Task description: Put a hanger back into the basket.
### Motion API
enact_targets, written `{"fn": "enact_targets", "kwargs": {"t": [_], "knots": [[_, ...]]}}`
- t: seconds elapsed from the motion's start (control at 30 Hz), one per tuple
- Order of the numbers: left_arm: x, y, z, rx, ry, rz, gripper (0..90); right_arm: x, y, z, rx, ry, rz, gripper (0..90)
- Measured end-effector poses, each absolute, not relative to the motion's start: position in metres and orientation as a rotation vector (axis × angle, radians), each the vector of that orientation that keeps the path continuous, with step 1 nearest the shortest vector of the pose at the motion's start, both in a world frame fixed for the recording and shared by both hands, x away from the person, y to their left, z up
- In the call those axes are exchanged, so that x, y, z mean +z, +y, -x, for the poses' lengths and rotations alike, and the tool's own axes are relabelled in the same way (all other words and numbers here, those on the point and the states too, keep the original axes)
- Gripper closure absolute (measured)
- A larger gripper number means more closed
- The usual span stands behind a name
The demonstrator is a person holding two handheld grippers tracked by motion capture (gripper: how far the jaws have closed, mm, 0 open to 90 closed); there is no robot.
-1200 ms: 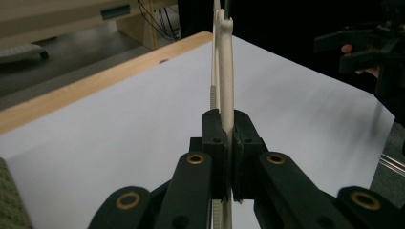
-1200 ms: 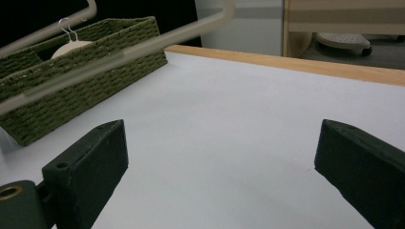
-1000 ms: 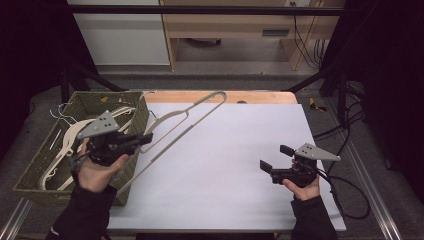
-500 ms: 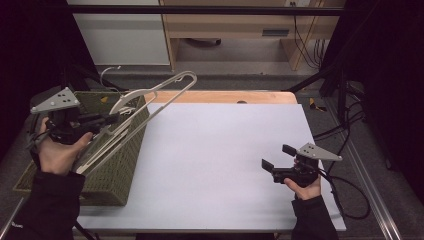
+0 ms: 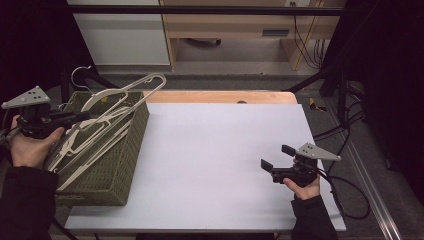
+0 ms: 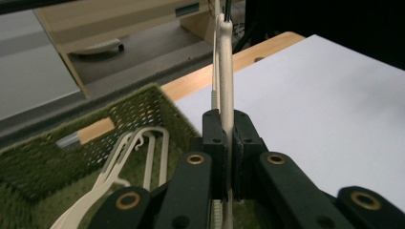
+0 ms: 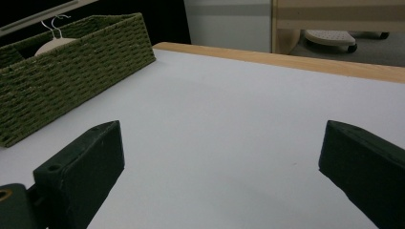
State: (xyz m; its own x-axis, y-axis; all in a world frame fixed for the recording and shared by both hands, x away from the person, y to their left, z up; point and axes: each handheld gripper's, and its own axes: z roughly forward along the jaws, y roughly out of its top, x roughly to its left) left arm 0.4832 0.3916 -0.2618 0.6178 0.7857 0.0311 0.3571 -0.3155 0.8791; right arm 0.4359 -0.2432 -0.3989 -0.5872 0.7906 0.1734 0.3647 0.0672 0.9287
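- My left tongs [image 5: 82, 116] are clamped narrow on a cream hanger [image 5: 117, 97]; in the left gripper view the black pads press on both sides of its thin bar [image 6: 225, 95].
- That hanger is lifted above the green woven basket [image 5: 112, 165], tilted, with its rounded end [image 5: 155, 79] pointing up and away toward the far side of the table and its lower end reaching down near my left hand [image 5: 27, 145].
- The basket sits at the left edge of the white table [image 5: 215, 150]. More cream hangers [image 5: 95, 145] lie inside it; in the left gripper view one of them [image 6: 138, 152] lies on the basket floor below my tongs.
- A metal hook [image 5: 80, 75] rises above the far corner of the basket.
- My right tongs [image 5: 275, 162] stand wide with nothing between them, low over the right part of the table, well apart from the basket.
- In the right gripper view both black pads [image 7: 81, 167] frame bare table, and the basket [image 7: 71, 71] shows farther off with a hanger top and wire hooks [image 7: 55, 24] peeking over its rim.
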Motion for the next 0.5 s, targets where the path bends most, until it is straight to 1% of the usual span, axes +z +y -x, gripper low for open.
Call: {"fn": "enact_targets", "kwargs": {"t": [0.3, 0.5], "knots": [[-0.284, 0.427, -0.497, 0.580, 0.983, -1.901, 86.4, -0.400, -0.242, -0.437, 1.530, 1.971, -1.153, 1.8], [-0.296, 0.444, -0.500, 0.568, 1.016, -1.907, 86.4, -0.399, -0.243, -0.436, 1.531, 1.974, -1.147, 1.7]]}}
